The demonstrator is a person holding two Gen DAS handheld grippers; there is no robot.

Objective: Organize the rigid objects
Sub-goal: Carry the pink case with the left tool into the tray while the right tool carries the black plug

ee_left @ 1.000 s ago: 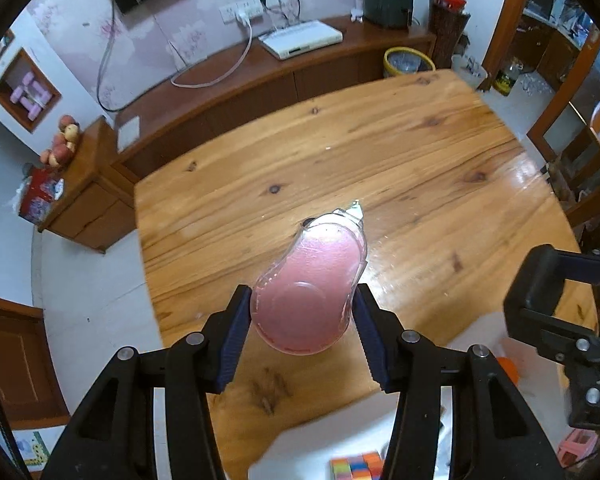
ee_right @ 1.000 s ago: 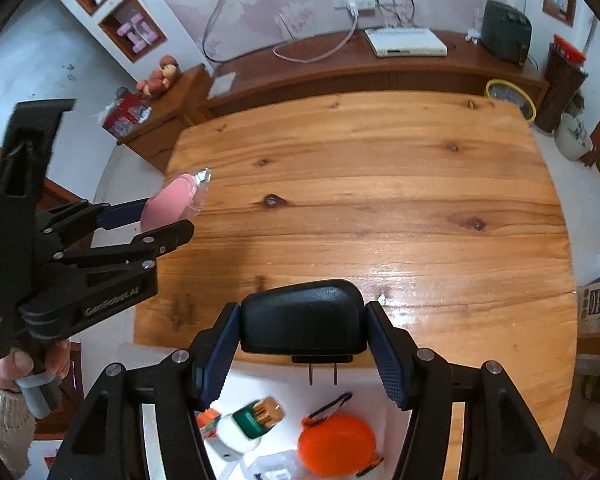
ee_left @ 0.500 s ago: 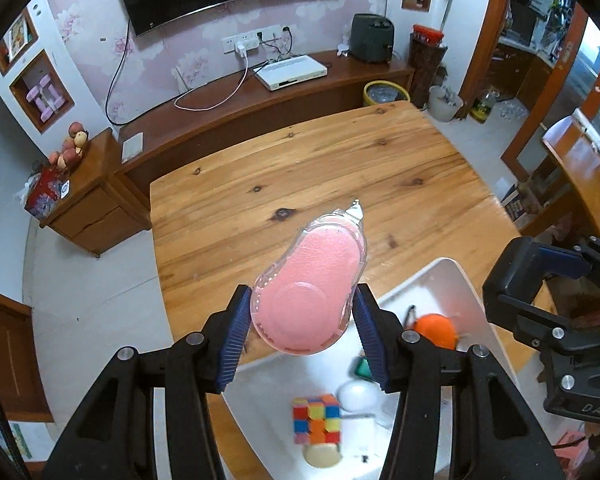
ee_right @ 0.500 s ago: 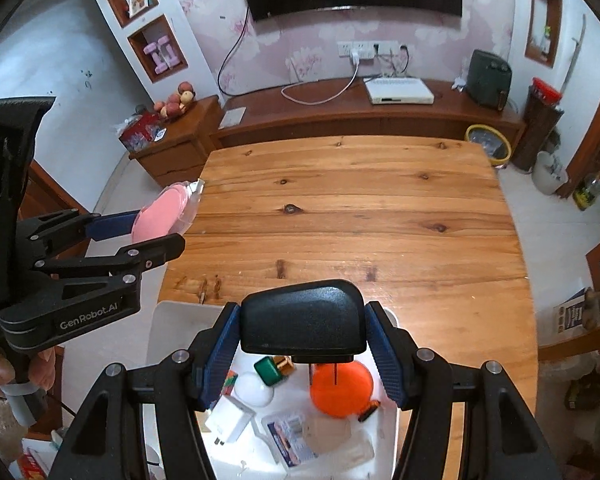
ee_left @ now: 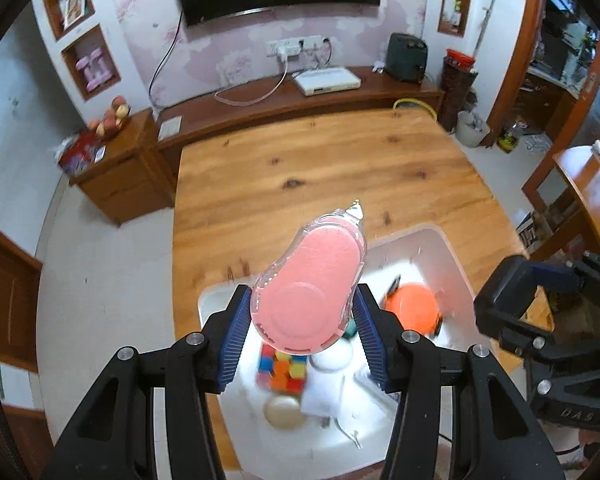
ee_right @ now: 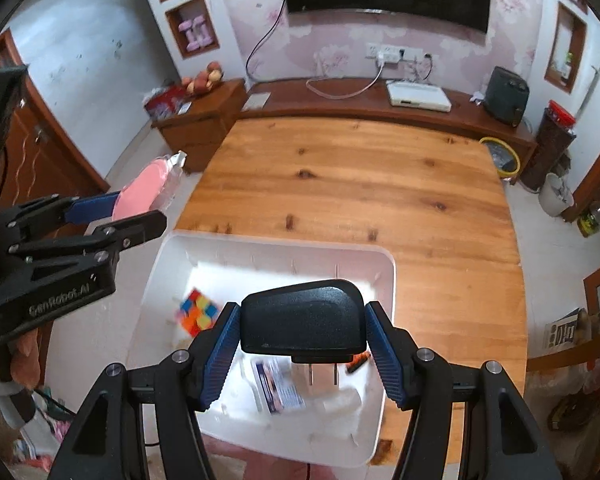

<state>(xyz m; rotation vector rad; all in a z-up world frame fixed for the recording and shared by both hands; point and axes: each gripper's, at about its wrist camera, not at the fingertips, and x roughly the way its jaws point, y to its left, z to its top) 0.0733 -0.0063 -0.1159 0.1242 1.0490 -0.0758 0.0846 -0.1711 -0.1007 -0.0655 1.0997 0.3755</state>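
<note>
Over the last second both hands had drawn back from the middle of the worktop and a little upward, so the white bin at the near edge, only partly in view before, now lay almost whole under the cameras. Each tool had kept its load through the move.

The left gripper had its jaws closed on a pink correction-tape dispenser, gripped by its flat sides with the clear tip pointing away. The right gripper had its jaws clamped on a black plug adapter, its two metal prongs hanging down over the bin. Neither pair of jaws had opened or narrowed.

Inside the bin lay a colour cube, an orange round case, a printed card and some white pieces too blurred to name.

Since both held things now hung above or beside the bin, the carrying seemed nearly done; dropping them in was probably what remained.

On the left gripper's side, seen from the right wrist, the raised lettering read "GenRobot.AI". The print on the card could not be read.
</note>
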